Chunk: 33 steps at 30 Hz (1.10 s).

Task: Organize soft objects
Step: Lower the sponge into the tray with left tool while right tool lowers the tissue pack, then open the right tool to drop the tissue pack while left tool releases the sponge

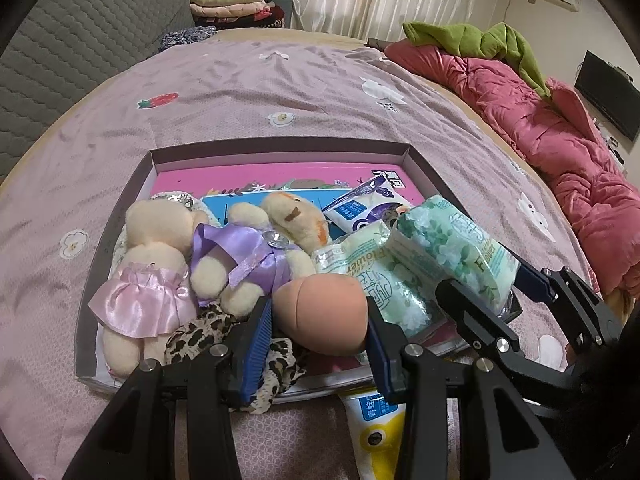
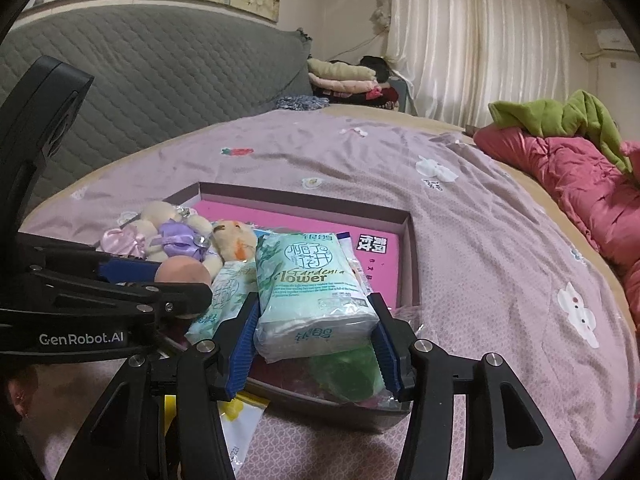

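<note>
Shallow cardboard tray [image 1: 416,168] with glossy pink printed floor, set on a mauve patterned bedsheet [image 1: 280,80]. At ten o'clock inside it, two cream plush bears: one in a pink satin skirt [image 1: 140,280], one in a lilac satin dress [image 1: 248,256]. Left gripper [image 1: 316,340], ribbed blue pads clenched on a smooth peach egg-shaped sponge [image 1: 320,312] above the tray's six o'clock rim, over a leopard-print cloth [image 1: 208,332]. Right gripper [image 2: 316,340] grasping a soft crinkly green-and-white tissue pack [image 2: 308,292] printed "Gardenia Flower", at the tray's four o'clock side; a second such pack [image 1: 380,276] lying beside it. Seen only from the right wrist: translucent green item [image 2: 348,372] under the held pack. Seen only from the left wrist: blue-and-white packet [image 1: 360,204] at one o'clock.
</note>
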### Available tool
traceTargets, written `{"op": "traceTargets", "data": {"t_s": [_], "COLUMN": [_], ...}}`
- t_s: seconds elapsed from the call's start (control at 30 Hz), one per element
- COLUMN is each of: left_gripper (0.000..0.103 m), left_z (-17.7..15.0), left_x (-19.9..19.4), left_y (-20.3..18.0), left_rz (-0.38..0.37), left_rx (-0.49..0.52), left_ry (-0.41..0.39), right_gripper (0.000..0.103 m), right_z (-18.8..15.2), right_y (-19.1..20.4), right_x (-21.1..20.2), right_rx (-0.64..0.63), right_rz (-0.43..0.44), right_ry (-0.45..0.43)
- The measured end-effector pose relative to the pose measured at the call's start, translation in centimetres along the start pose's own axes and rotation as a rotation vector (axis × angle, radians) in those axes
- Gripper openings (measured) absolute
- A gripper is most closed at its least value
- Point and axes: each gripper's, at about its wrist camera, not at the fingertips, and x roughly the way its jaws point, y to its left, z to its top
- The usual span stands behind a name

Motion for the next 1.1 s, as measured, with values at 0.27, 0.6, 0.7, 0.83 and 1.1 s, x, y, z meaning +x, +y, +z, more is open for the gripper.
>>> {"op": "traceTargets", "data": {"t_s": [0.27,0.6,0.7,0.83,1.1], "left_gripper": [0.044,0.044,0.045,0.045,0.046], "left_z": [0.0,-0.1,0.0,-0.1,-0.1], "left_x": [0.0,0.0,0.1,0.3,0.4], "left_y": [0.0,-0.2,-0.3,-0.6,-0.7], "left_rz": [0.000,0.003,0.008,0.017,0.024], "left_rx": [0.001,0.003,0.009,0.023,0.025], "left_ry": [0.001,0.006,0.007,0.006,0.011], "right_gripper": [0.067,0.072,0.073,0.073,0.073], "right_z": [-0.1,-0.1,-0.1,0.1,0.2], "right_y": [0.5,0.7,-0.1,-1.0,-1.4], "right_x": [-0.2,-1.0,-1.2,-1.6,-1.8], "right_rx": [-0.038,-0.108,-0.081,-0.035,-0.004], "right_rz": [0.004,-0.054,-0.066,-0.044,-0.025], "right_ry": [0.001,-0.016,-0.018,-0.034,-0.039]}}
